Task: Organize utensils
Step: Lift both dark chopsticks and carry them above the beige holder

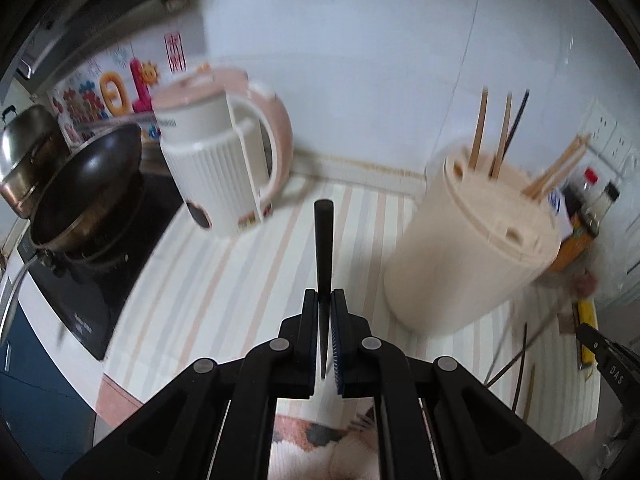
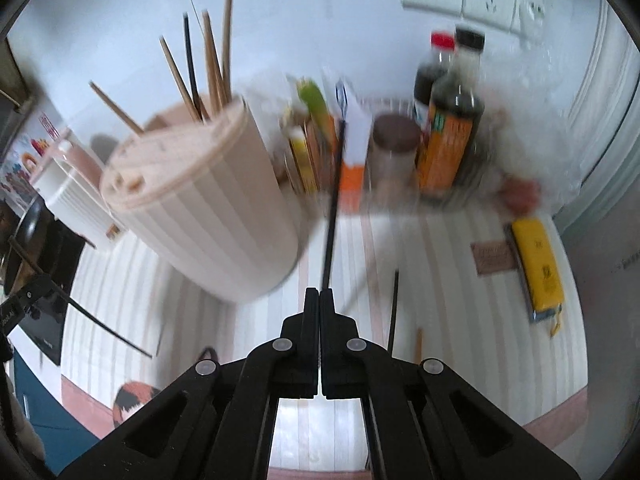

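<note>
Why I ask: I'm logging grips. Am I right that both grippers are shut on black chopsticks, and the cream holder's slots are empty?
Not empty: the left wrist view shows the cream holder with chopsticks already standing in its slots. Both grips are right.

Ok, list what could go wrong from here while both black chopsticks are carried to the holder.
1. The left gripper pinches its black chopstick near the thin end, so the heavier end could swing or slip out.
2. The right gripper holds a long black chopstick by one end; its far tip could strike the bottles behind.
3. The beige holder already has chopsticks sticking out of its lid holes, so a new one could catch on them.
</note>
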A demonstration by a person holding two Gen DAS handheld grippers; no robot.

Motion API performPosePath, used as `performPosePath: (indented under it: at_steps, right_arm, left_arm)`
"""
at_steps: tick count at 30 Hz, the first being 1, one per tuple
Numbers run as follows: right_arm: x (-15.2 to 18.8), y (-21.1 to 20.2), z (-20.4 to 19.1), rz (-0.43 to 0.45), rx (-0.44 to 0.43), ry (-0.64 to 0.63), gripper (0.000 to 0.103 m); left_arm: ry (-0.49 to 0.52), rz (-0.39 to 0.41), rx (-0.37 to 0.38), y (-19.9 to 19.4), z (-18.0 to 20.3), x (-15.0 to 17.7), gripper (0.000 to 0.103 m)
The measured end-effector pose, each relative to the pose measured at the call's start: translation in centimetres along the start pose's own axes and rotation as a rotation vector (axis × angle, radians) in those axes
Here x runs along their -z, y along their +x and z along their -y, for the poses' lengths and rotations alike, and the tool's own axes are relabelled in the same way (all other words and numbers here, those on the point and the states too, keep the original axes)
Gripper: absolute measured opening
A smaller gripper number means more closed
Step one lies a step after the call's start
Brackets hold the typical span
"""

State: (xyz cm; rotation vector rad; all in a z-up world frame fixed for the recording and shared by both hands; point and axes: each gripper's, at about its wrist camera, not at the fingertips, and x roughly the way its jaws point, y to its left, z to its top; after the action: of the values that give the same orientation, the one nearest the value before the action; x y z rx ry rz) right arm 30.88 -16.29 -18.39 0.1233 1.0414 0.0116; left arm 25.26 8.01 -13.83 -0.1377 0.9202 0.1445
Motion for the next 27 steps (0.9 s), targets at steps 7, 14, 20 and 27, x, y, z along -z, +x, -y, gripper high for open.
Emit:
performPosePath:
  at_steps: [7, 14, 20, 27]
  right_arm:
    - [-1.5, 2.9, 1.4, -0.111, -0.118, 0.091, 0.0]
    - [-1.7, 10.2, 4.5, -0.216, -0.225, 0.248, 0.018]
    - [-4.2, 14.7, 4.0, -0.22, -0.202, 0.225, 0.022]
    - [-5.6, 18.5, 3.4, -0.252, -0.164, 0.222, 0.006]
  left_arm:
    - [0.0, 0.061, -0.052, 0.4, 0.1, -1.9, 0.004]
    - [-0.029, 0.045, -0.136, 3.4, -0.1, -3.2, 0.004]
    - [-0.028, 0.043, -0.199, 5.3, 0.4, -4.6, 0.004]
    - [-0.025, 0.033, -0.225, 6.4, 0.7, -5.3, 0.004]
